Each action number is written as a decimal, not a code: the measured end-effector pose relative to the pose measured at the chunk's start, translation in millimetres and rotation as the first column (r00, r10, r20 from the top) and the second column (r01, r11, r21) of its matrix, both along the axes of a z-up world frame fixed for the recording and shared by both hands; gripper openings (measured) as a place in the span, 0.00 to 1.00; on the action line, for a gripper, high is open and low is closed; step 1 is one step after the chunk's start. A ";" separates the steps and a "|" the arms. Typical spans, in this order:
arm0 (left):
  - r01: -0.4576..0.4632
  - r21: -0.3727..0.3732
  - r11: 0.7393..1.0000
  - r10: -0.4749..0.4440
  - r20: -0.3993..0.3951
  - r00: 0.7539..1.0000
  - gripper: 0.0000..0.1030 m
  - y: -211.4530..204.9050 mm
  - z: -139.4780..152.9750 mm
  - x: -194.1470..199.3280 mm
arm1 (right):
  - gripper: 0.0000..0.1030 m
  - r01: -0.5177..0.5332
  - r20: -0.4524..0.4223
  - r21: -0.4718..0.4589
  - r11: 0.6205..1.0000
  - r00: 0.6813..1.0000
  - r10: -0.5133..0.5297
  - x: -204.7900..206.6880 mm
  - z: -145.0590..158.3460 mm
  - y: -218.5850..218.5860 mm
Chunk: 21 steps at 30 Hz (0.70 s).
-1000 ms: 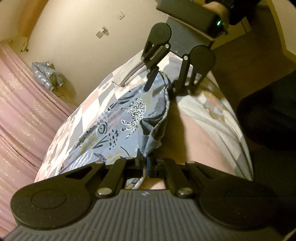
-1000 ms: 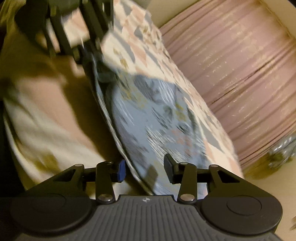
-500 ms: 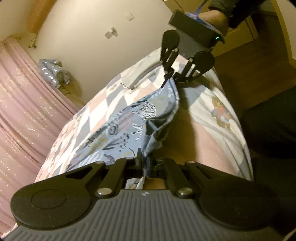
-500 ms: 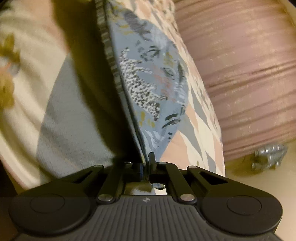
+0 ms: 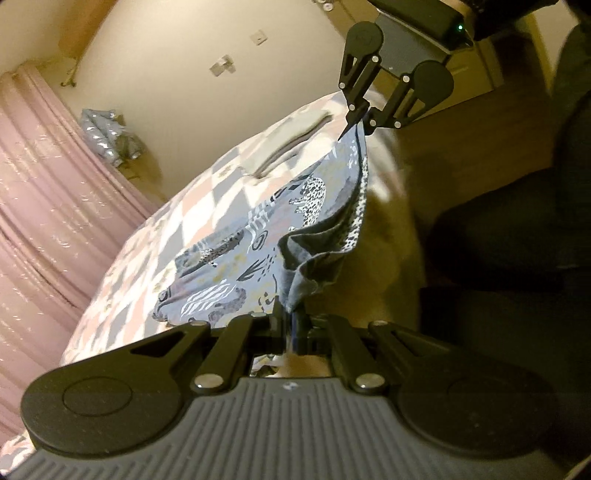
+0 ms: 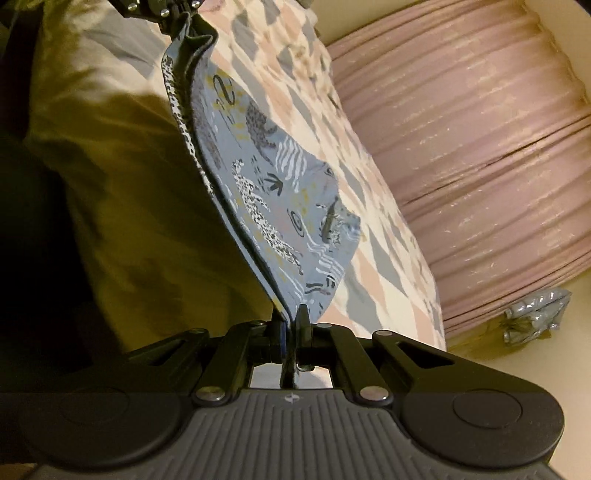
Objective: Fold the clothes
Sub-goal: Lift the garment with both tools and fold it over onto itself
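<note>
Left tongs (image 5: 290, 325): jaws clenched on one corner of the garment (image 5: 266, 236), a blue-grey cloth printed with spotted cats, leaves and stripes. The fabric bunches into dark folds just above the grip.

Right tongs (image 6: 291, 325): jaws have just been closing and now pinch the opposite end of the same garment (image 6: 258, 184), the cloth edge pressed between the pads. In the left wrist view these right tongs (image 5: 356, 123) appear at the far upper right, tips together on the cloth's far corner, held by a person's hand in a dark sleeve. In the right wrist view the left tongs (image 6: 173, 18) show at the top left edge, gripping the far end.

Garment position: stretched between the two tongs with its held edge raised off the bed (image 5: 155, 236). The lower part drapes down toward the patchwork bedcover of pink, grey and cream squares; whether it rests on the cover cannot be told. The cloth looks doubled, two layers showing along the raised edge.

Surroundings: a pink pleated curtain (image 6: 480, 147) runs along the far side of the bed. A silvery crumpled bundle (image 6: 535, 314) sits at the curtain's end against the cream wall (image 5: 221, 110). A dark shape fills the right of the left wrist view, unidentified.
</note>
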<state>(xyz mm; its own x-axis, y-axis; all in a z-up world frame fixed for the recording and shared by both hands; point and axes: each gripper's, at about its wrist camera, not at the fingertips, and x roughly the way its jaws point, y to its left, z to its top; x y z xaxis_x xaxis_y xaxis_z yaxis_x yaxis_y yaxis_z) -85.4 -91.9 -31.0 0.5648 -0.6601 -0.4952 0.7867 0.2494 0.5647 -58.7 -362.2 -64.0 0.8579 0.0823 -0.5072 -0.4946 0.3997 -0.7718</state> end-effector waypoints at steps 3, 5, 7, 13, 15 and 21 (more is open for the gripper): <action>0.024 0.003 1.000 -0.024 -0.053 0.998 0.01 7.0 1.1 -13.1 | 0.01 0.002 -0.038 0.011 1.000 0.999 -0.002 -22.6 8.9 4.5; 0.025 0.002 1.000 -0.025 -0.087 0.996 0.01 9.8 -0.8 -13.7 | 0.01 0.007 -0.065 0.016 1.000 0.998 -0.006 -38.9 13.8 6.0; 0.007 -0.019 1.000 -0.009 -0.125 0.992 0.01 11.5 0.2 -2.4 | 0.01 0.009 -0.098 0.015 1.000 0.995 -0.007 -57.7 17.5 8.8; -0.088 -0.120 0.989 0.053 -0.270 0.962 0.01 14.6 22.2 70.3 | 0.01 -0.039 -0.183 0.024 0.999 0.982 0.042 -27.6 45.5 7.3; -0.141 -0.155 0.978 0.078 -0.356 0.931 0.01 17.2 31.9 110.9 | 0.01 -0.044 -0.213 0.056 0.997 0.975 0.055 -1.4 60.5 5.4; -0.255 -0.207 0.944 0.106 -0.542 0.834 0.01 18.8 35.7 223.0 | 0.02 0.051 -0.390 0.271 0.961 0.919 0.061 127.5 94.9 -22.7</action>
<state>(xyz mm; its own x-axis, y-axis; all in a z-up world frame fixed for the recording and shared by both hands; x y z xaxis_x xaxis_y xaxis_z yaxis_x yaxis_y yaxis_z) 137.6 -73.1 4.7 0.3966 -0.7177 -0.5724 0.8689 0.4947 -0.0182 68.8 -384.9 30.8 0.5943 0.2679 -0.7583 -0.7359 0.5615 -0.3783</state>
